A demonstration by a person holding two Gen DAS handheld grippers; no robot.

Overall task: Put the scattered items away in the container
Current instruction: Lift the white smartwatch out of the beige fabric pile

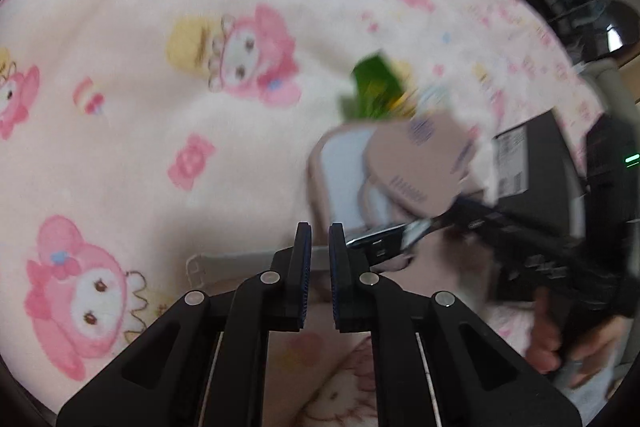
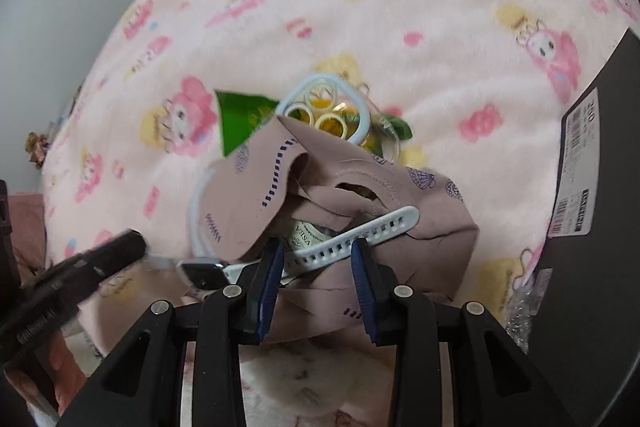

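Hovering over a pink cartoon-print blanket (image 2: 360,27), both tongs point steeply down at a small heap. Left gripper (image 1: 319,251): jaws nearly together, nothing between them. Right gripper (image 2: 316,259): jaws apart, straddling a white watch strap (image 2: 360,235) without pinching it; the strap's dark watch face (image 2: 202,273) lies just left of the jaws. A mauve pouch (image 2: 320,179), printed with dark marks, slumps open across the heap, with a folded banknote (image 2: 306,237) showing under the strap. Behind the pouch lie a green packet (image 2: 236,119) and a white-rimmed case of yellow rings (image 2: 328,107), partly covered by the fabric. A dark box with a barcode label (image 2: 580,167) sits at the right, on the blanket edge. A hand (image 1: 560,347) grips the right tool's handle.
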